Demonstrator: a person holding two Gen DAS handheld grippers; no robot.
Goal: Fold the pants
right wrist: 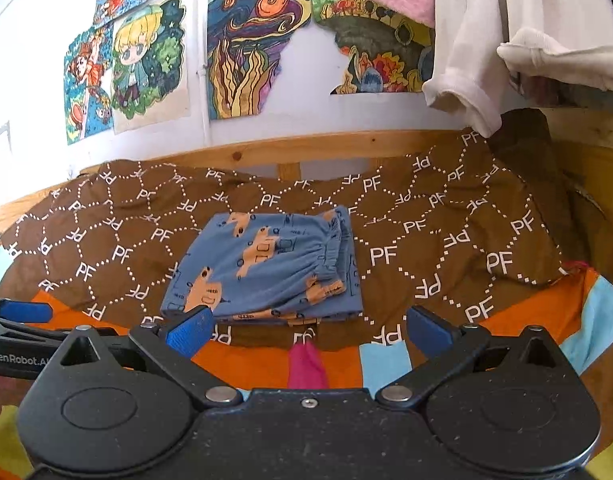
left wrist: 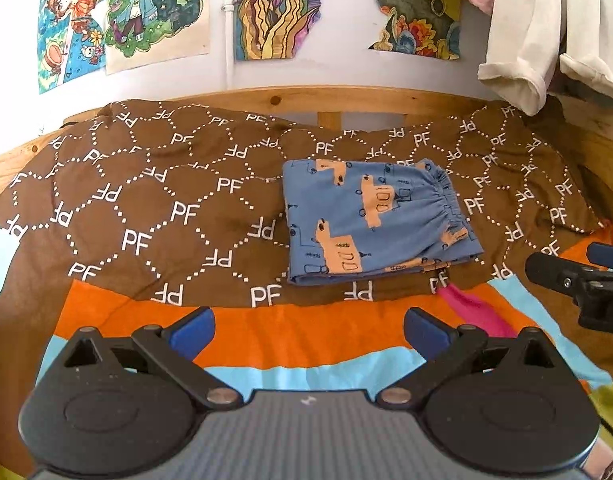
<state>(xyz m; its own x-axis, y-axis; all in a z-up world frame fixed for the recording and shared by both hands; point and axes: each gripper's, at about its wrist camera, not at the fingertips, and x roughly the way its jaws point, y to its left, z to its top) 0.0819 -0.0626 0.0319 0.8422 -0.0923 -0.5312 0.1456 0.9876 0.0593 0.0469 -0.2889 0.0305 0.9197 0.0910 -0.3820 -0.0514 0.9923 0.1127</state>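
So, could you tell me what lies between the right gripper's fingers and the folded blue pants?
In the right wrist view, only bedding: the brown PF-printed cloth under the folded blue pants, then the orange striped blanket nearer the open right gripper.

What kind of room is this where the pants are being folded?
Probably a child's bedroom. The folded blue pants lie on a brown PF-patterned cover over a wooden bed frame, with hand-coloured drawings taped to the wall and clothes hanging nearby.
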